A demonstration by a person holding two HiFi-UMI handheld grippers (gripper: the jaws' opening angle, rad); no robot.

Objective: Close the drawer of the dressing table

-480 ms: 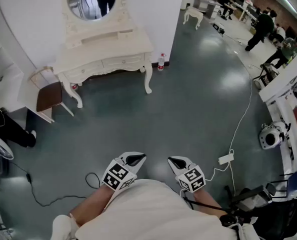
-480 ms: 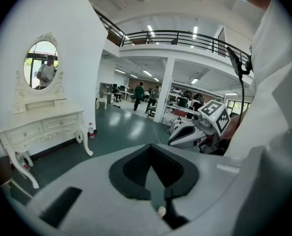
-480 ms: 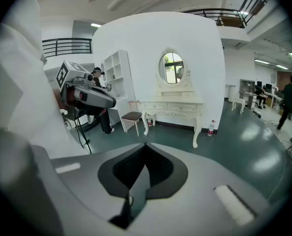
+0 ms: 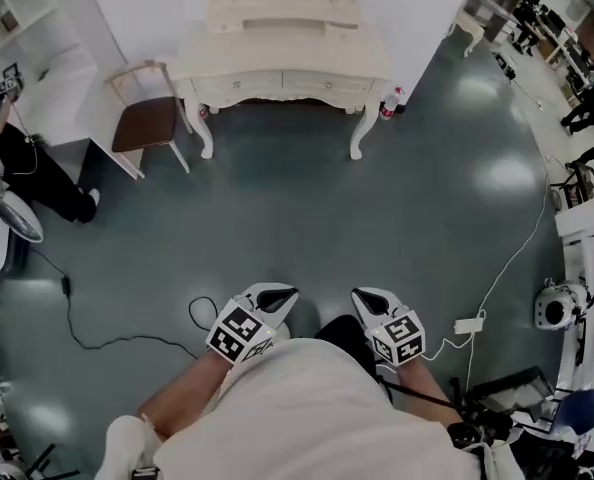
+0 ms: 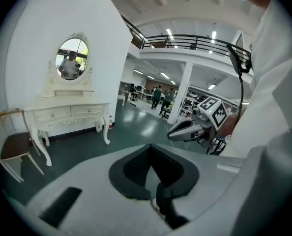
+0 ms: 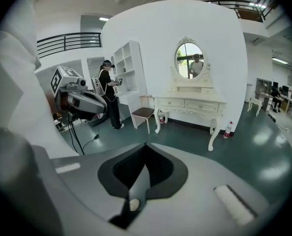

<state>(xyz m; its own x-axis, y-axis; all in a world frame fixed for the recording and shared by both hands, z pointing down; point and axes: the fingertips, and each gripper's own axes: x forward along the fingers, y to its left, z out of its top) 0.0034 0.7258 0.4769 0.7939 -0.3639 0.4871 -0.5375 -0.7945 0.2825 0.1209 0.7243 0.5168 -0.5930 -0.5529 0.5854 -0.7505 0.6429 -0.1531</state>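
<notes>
Person in black [image 4: 17, 158] at far left beside a white shelf unit [image 4: 32, 28], well apart from the work, no obstacle. Brown-seated chair [image 4: 147, 123] stands just beside the left end of the dressing table, not in front of it. Black cable [image 4: 97, 340] snakes over the floor [image 4: 307, 208] at lower left and ends in a loop near the left gripper, a likely trip risk only if the walk drifts left.

Left gripper [image 4: 277, 296] is held low and close to the body, pointing ahead and down, fingers together with nothing between them. It looks like a carry pose for the approach, not a reach.

Dressing table [image 4: 282, 53] is at top centre against the white wall, with an oval mirror [image 5: 71, 59] above it, well apart from both grippers. Drawer fronts [image 4: 282, 83] run along its near edge; from here I cannot tell which one stands open or how far.

Right gripper [image 4: 369, 300] mirrors the left: close to the body, fingers shut, empty. Closing a drawer is probably a push, so closed tips suit it.

Task judged not started, and the approach comes first. The floor stretch between the person and the table looks free.

Bottle [image 4: 390, 103] sits on the floor by the table's right leg, clear of the drawers. White power strip [image 4: 467, 325] and its cord lie to the right, and equipment stands at the far right edge, off the path.
</notes>
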